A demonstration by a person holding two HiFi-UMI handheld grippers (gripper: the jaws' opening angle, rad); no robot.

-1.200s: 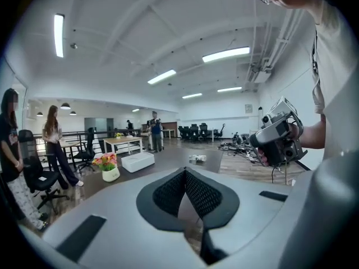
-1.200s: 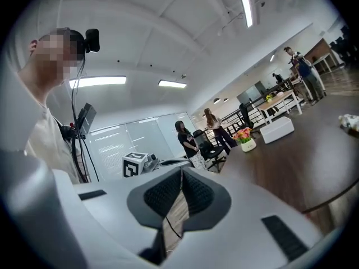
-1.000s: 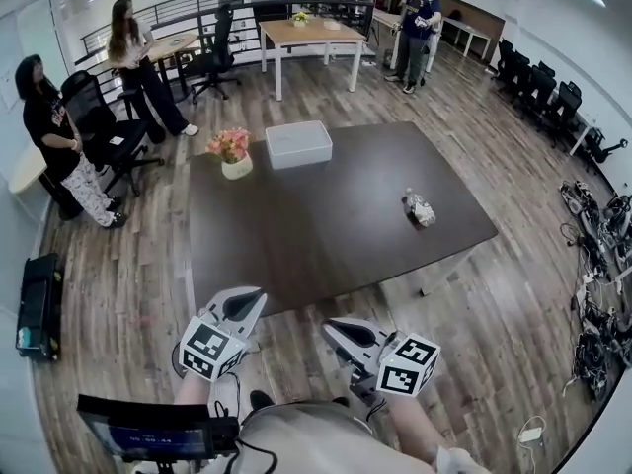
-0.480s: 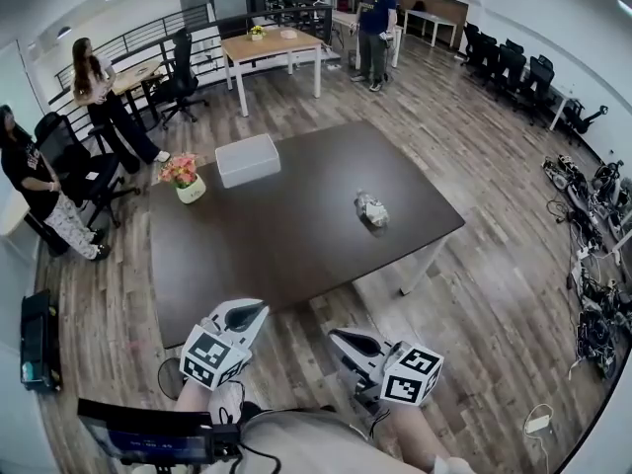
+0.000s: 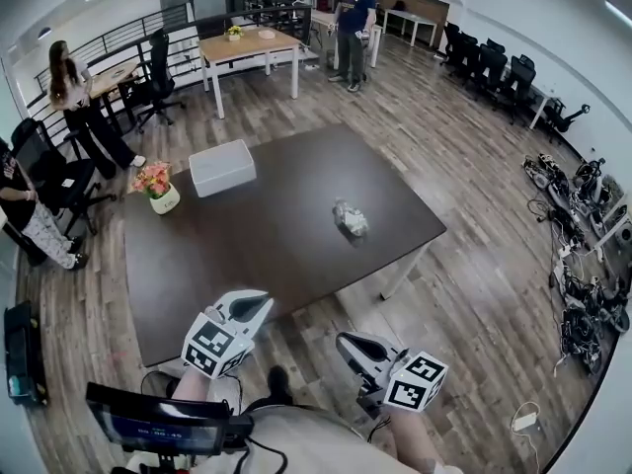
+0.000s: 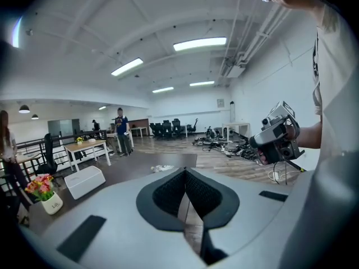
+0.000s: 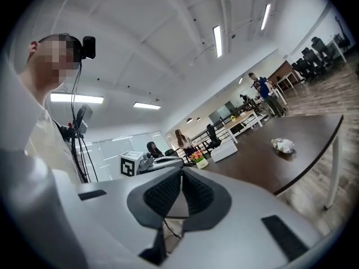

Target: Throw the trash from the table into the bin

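Observation:
A crumpled piece of clear and white trash (image 5: 350, 219) lies on the dark brown table (image 5: 247, 265), towards its right end. It also shows as the trash (image 6: 161, 167) in the left gripper view and the trash (image 7: 283, 145) in the right gripper view. My left gripper (image 5: 261, 302) hovers at the table's near edge, shut and empty. My right gripper (image 5: 347, 341) is over the wooden floor, short of the table, also shut with nothing in it. The trash is far ahead of both. The jaws of the left gripper (image 6: 185, 172) and the right gripper (image 7: 180, 172) meet. No bin is in view.
A white box (image 5: 221, 167) and a pot of flowers (image 5: 158, 191) stand on the table's far left part. People and office chairs (image 5: 59, 181) are at the left, another person (image 5: 352, 23) stands at the back by light tables. Cables (image 5: 583, 294) litter the floor at the right.
In the head view the table and the trash have slid leftwards and turned. Both grippers stay shut and low in front of the body; the right one now sits further off the table's edge.

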